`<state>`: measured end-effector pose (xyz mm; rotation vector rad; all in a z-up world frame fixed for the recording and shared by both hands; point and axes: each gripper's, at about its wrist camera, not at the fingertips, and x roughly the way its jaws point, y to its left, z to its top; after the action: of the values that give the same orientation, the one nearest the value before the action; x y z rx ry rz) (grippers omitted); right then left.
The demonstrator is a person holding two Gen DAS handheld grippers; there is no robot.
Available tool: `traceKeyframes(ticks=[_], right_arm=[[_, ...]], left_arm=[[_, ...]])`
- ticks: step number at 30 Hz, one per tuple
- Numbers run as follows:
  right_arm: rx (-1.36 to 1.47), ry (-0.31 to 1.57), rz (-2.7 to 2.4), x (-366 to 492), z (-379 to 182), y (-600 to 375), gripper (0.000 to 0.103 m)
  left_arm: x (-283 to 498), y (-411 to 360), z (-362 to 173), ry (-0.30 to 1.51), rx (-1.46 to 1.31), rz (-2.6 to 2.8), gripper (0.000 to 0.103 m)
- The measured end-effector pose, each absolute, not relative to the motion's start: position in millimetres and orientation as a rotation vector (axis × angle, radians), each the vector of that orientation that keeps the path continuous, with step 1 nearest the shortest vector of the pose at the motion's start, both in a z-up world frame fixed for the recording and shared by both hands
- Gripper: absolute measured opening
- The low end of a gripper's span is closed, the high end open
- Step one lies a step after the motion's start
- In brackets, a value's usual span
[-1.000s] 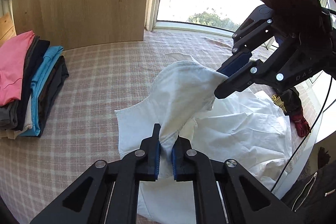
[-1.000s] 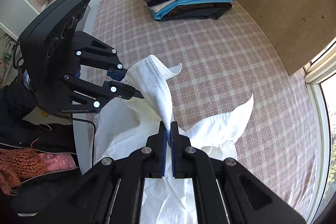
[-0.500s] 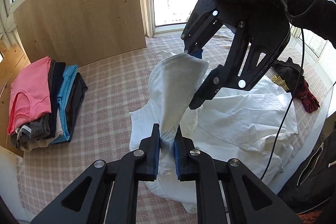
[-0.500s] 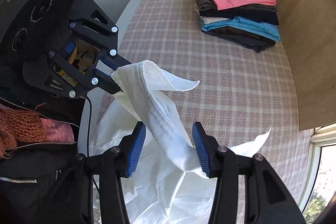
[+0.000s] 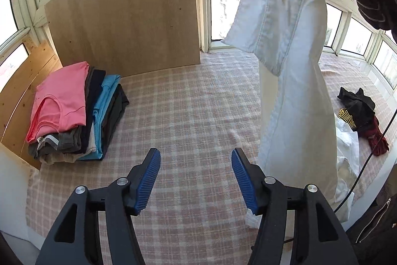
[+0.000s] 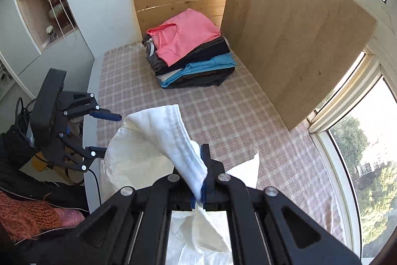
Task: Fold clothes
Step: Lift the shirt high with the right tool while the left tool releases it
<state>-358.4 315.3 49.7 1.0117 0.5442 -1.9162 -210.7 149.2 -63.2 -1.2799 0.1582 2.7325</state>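
While the left gripper (image 5: 196,180) is opening, its fingers now empty after pinching the white shirt (image 5: 292,71) a moment ago, the right gripper (image 6: 202,175) is gripping the shirt alone and lifting it for a fresh hold. The shirt is hanging at two o'clock of the left fingers, above the checked bed (image 5: 193,103).

Two grippers: left gripper (image 5: 196,180), right gripper (image 6: 202,180). One white shirt (image 5: 292,81), ahead and right of the left gripper. One stack of folded clothes (image 5: 74,113), ahead and left; exact number of garments in it unclear. One dark crumpled garment (image 5: 359,113), far right. One checked blanket (image 5: 188,111) beneath. Two wooden boards (image 5: 124,14).
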Motion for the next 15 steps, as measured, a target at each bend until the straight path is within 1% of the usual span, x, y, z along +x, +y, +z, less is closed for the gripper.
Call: traceKeyframes(ticks=[3, 9, 15], right_arm=[[0.954, 0.448, -2.029, -355, 97, 336, 0.002], [0.816, 0.429, -2.303, -333, 191, 368, 0.002], [0.683, 0.430, -2.581, -304, 300, 386, 0.002]], left_arm=[[-211, 152, -55, 0.172, -1.229, 2.717, 0.062], [-208, 157, -37, 0.187, -1.113, 2.658, 0.062], [-205, 170, -13, 0.226, -0.973, 2.580, 0.062]])
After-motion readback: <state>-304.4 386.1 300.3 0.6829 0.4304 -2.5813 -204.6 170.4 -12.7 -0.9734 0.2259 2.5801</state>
